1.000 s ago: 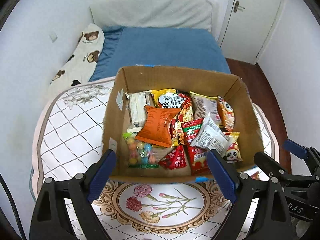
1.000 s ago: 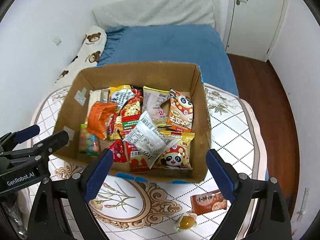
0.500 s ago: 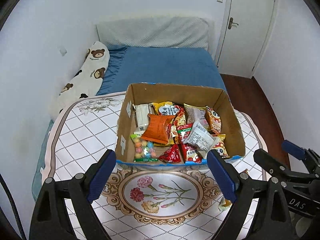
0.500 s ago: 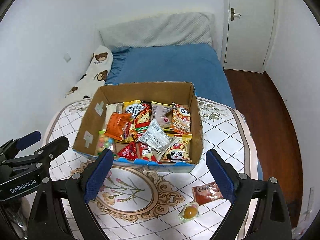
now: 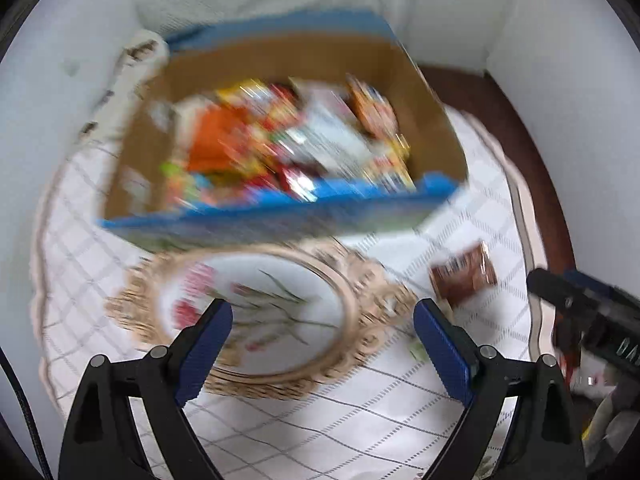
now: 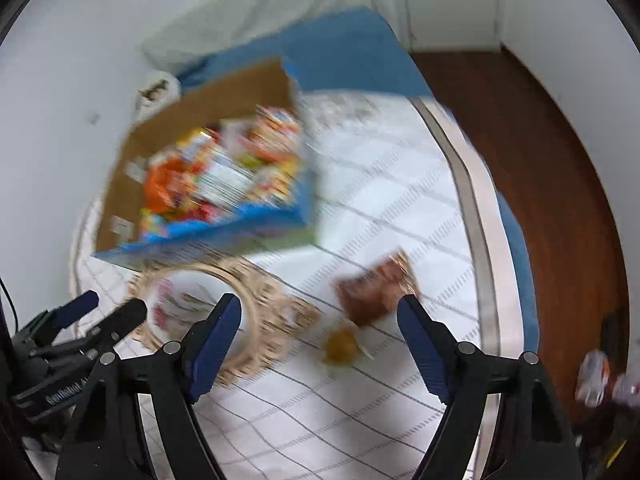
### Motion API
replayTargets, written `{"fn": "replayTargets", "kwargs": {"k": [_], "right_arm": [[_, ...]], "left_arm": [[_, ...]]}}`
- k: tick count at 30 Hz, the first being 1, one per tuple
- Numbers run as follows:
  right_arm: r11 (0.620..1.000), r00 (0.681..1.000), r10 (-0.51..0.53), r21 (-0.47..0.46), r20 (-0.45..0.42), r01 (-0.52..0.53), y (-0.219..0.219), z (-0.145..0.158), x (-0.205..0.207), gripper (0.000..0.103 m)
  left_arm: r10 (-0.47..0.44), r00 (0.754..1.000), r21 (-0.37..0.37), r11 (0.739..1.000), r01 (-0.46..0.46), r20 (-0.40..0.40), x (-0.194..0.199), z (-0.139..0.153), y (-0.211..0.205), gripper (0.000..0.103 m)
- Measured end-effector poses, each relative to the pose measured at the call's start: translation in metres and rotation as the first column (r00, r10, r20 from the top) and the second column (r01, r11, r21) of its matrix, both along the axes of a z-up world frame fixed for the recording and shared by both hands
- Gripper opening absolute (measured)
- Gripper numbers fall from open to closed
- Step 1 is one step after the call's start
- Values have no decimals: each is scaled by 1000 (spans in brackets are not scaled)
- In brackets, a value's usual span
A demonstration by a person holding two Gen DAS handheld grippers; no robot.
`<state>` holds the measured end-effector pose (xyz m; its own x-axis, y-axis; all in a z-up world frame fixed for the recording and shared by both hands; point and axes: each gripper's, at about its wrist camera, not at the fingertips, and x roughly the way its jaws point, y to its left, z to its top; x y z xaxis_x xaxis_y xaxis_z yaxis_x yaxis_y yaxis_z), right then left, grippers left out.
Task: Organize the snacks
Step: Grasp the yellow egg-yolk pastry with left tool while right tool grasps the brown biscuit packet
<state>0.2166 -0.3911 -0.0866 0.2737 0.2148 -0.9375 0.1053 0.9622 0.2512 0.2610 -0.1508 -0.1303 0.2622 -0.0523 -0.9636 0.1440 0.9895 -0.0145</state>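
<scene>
Blue pads: the right hand-held gripper [image 6: 320, 322] stands wide and empty; its jaws have just been closing a little, with nothing pressed between them.
Left hand-held gripper [image 5: 323, 326]: wide open, holding nothing, above the flower medallion of the cloth.
Surface: a white checked tablecloth [image 6: 340, 412] with thin dark lines.
Near snack: a small round yellow wrapped candy [image 6: 340, 346] lies between the right pads, low on the cloth.
Next snack: a brown rectangular foil packet [image 6: 374, 292] lies just beyond the candy, beside the right pad.
Far container: a brown cardboard box with blue front edge [image 6: 208, 236], already full of colourful snack bags.
Step, I think: picking one loose snack to put it in the box.
Advice: both views are blurred, so slow down first; centre the pads over one item only, press low to the cloth, and do not catch the fabric.
</scene>
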Motion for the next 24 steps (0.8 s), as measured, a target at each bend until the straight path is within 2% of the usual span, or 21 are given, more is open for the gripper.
{"fn": "replayTargets", "kwargs": {"k": [2,6,8,11,12,14,15,16,20,24], "right_arm": [[999,999,-32,25,-33,33,-21,-20,-2,72],[994,992,-101,35,-69,104,-61,-53,-6,70],[990,987,-129,45,-91,133,-72,-67,-8,70],[983,978,-167,60,-127,176,-87,-88,-11,71],[980,974,-179,64,-136,189,-91,-94,-12,71],[976,970,-195,67,-148,206,-98,-102,-14,71],[974,967,-204,69,-155,217,-101,-106,-14,71],[971,963,-212,73,-163,226,-103,-109,-14,71],[955,948,-236,132,-213,267,-101,-127,-3,71],[920,918,-280,193,-281,340,-86,-155,16,71]], "left_arm": [[-55,996,-12,998,54,-77,1,-31,-23,93],[-157,961,-56,987,148,-227,-1,-88,-68,93],[-200,933,-70,980,188,-298,-2,-117,-91,93],[-215,909,-63,977,206,-356,-2,-149,-110,90],[-211,908,-60,977,204,-363,-2,-155,-113,84],[-197,917,-40,980,195,-347,-2,-158,-115,54],[-196,922,-49,980,191,-333,-2,-156,-115,45],[-191,925,-46,981,186,-330,-2,-153,-114,41],[-147,941,-1,988,154,-304,2,-142,-92,41],[-48,953,42,997,64,-298,3,-139,-51,41]]}}
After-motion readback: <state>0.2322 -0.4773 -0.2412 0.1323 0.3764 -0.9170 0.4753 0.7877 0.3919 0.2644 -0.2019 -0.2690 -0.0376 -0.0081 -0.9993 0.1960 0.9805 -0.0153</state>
